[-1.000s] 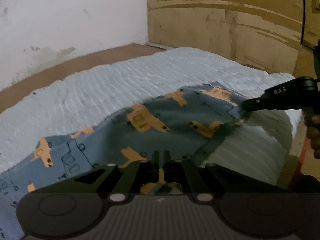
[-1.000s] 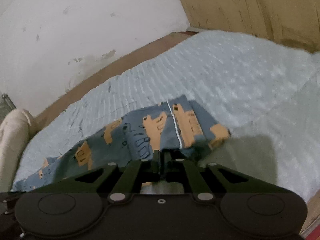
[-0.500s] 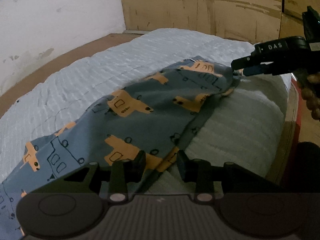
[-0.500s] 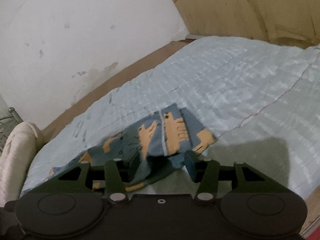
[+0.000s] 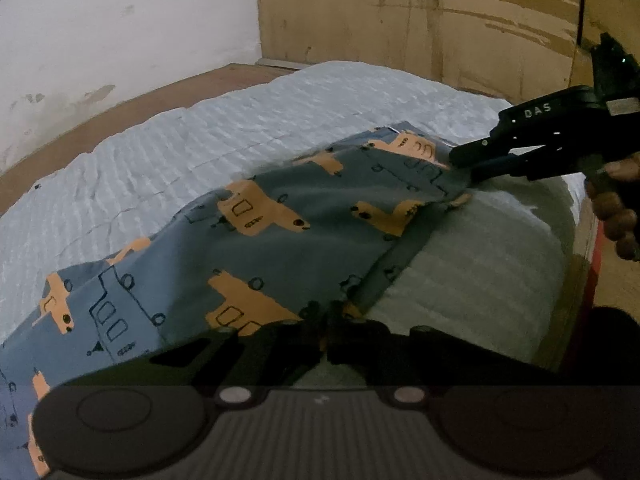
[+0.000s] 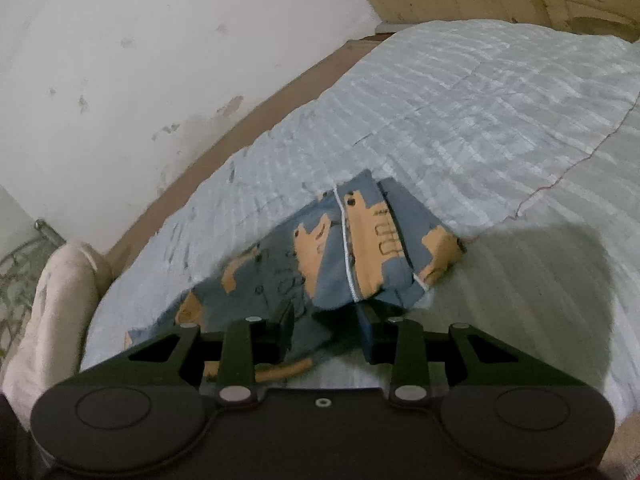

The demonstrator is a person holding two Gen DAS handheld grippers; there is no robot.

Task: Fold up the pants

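**Desk:** What's nearest your cameras?

**Operator:** My left tool (image 5: 326, 326), fingers drawn together on the near edge of the pants (image 5: 280, 248), blue-grey cloth printed with orange vehicles. I judge the pinch is there to keep that edge taut for a fold.

**Desk:** And the right?

**Operator:** My right tool (image 6: 326, 330) has its fingers apart, the cloth's corner lying loose between them and nothing clamped. In the left view it reaches in from the side, tips at the far corner of the pants. I'd say it is placed to take that corner, so both ends can be carried together.

**Desk:** Where do the pants lie?

**Operator:** Spread along the near side of the bed (image 5: 248, 128), on its pale ribbed cover, a white seam line showing at the far corner.

**Desk:** Any lettering?

**Operator:** "DAS" in white on the right tool's arm. Beyond are a stained white wall (image 6: 160, 60) and wood panelling (image 5: 420, 20).
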